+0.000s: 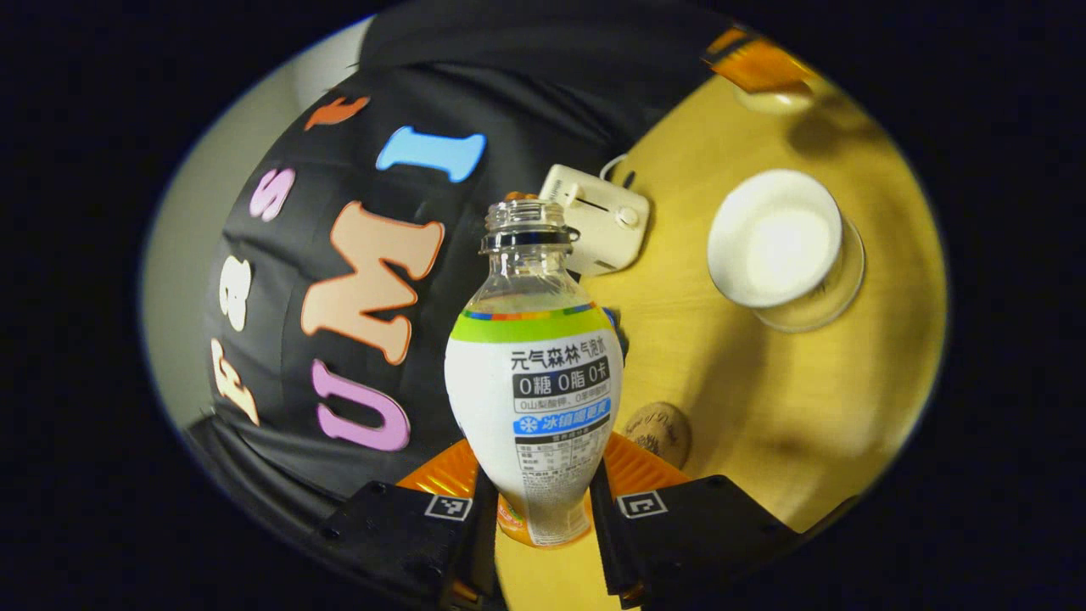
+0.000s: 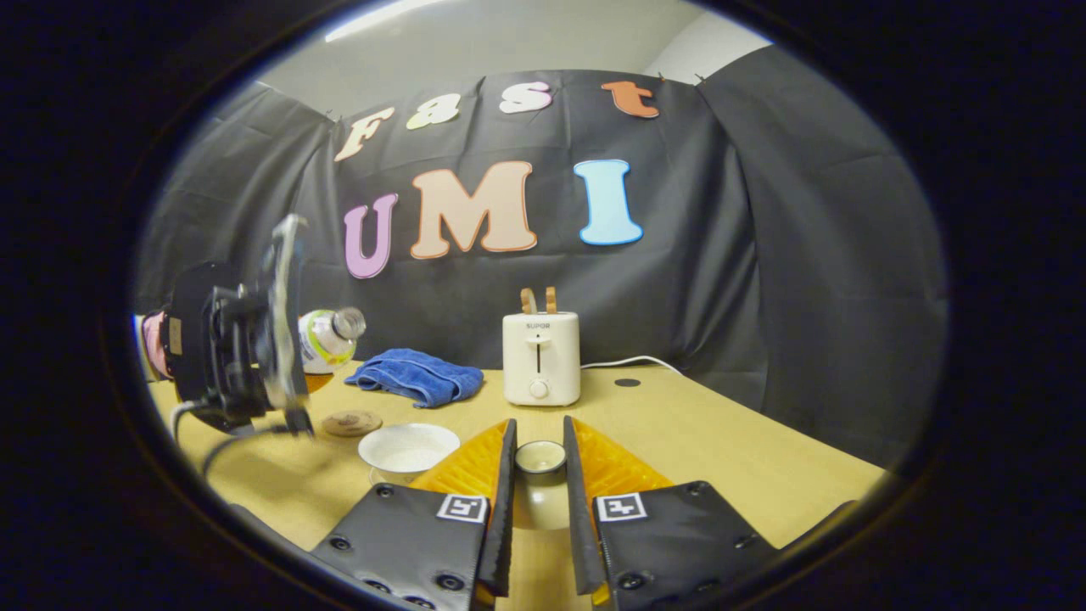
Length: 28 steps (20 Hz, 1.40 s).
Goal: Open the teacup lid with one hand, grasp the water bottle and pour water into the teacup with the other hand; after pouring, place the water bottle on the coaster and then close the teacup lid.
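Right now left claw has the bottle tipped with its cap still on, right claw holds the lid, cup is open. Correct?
Not quite: the water bottle has no cap on; the left gripper view shows its bare threaded neck open. The rest stands: the left claw grips it tilted, the right claw holds the lid, and the teacup sits open.

the clear bottle [image 1: 533, 373] wears a white label with a green band and black print, beside a white cup [image 1: 776, 238], cream toaster [image 2: 541, 357], blue towel [image 2: 416, 376] and yellow-tan table [image 2: 721, 441].
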Tool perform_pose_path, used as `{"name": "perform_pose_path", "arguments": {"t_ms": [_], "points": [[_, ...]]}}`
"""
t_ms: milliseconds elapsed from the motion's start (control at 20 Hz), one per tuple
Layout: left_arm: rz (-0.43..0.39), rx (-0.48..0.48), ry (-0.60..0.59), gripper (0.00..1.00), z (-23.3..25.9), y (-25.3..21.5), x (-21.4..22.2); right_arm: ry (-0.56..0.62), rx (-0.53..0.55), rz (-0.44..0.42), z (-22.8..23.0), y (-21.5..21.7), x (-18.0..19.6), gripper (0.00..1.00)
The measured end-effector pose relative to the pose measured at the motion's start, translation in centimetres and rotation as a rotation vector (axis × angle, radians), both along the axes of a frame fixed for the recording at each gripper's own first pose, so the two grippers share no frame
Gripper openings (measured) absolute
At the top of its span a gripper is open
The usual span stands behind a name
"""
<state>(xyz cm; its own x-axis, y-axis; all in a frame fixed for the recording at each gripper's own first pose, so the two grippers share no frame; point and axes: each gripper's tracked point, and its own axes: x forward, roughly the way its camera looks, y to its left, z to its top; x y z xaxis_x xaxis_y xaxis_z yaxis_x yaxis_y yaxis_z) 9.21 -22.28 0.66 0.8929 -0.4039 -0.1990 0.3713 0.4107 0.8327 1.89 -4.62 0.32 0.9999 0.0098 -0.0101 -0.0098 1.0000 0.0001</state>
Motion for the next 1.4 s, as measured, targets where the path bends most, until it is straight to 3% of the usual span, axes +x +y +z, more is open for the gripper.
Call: {"name": "perform_pose_path", "arguments": {"t_ms": [350,450,550,800,1400], "points": [[0.063,-0.715,0.218,0.46,2.3,0.9,1.1,0.0,0.0,-0.004,0.0,-0.1,0.1,0.34],[0.055,-0.856,0.28,0.47,2.4,1.1,1.6,0.0,-0.001,-0.004,0.0,-0.1,0.1,0.33],[0.042,-0.937,0.326,0.46,1.8,1.1,2.1,0.001,-0.001,-0.004,0.0,-0.1,0.0,0.32],[0.037,-1.014,0.41,0.47,-0.5,0.4,3.2,0.001,-0.001,-0.004,0.1,-0.1,0.1,0.34],[0.043,-0.97,0.421,0.49,-2.1,-0.9,4.1,0.001,-0.001,-0.004,0.0,0.0,0.0,0.34]]}}
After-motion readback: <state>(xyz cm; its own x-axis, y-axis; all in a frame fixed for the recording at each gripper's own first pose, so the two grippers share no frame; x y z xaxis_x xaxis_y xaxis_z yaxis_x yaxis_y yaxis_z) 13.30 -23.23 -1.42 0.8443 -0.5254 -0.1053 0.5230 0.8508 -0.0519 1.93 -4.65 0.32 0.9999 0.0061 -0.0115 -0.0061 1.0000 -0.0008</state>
